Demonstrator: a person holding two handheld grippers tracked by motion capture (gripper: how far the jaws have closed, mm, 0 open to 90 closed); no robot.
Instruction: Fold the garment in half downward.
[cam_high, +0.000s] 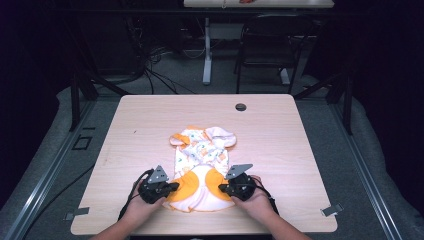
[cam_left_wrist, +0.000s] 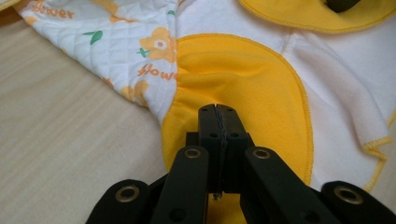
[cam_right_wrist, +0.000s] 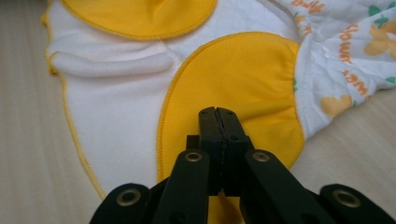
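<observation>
A small baby garment (cam_high: 202, 150), white quilted cloth with orange flowers and yellow patches, lies flat in the middle of the wooden table (cam_high: 150, 115). My left gripper (cam_high: 175, 186) sits at the garment's near left corner, and my right gripper (cam_high: 221, 188) at its near right corner. In the left gripper view the left gripper (cam_left_wrist: 218, 108) is shut, its tips over a yellow patch (cam_left_wrist: 243, 79). In the right gripper view the right gripper (cam_right_wrist: 218, 111) is shut over the other yellow patch (cam_right_wrist: 243, 70). I see no cloth between either pair of jaws.
A dark cable hole (cam_high: 241, 106) is set in the table near its far edge. Metal clips (cam_high: 332, 210) sit at the near corners. Beyond the table stand a chair (cam_high: 270, 45) and a desk leg (cam_high: 207, 50) on a dark floor.
</observation>
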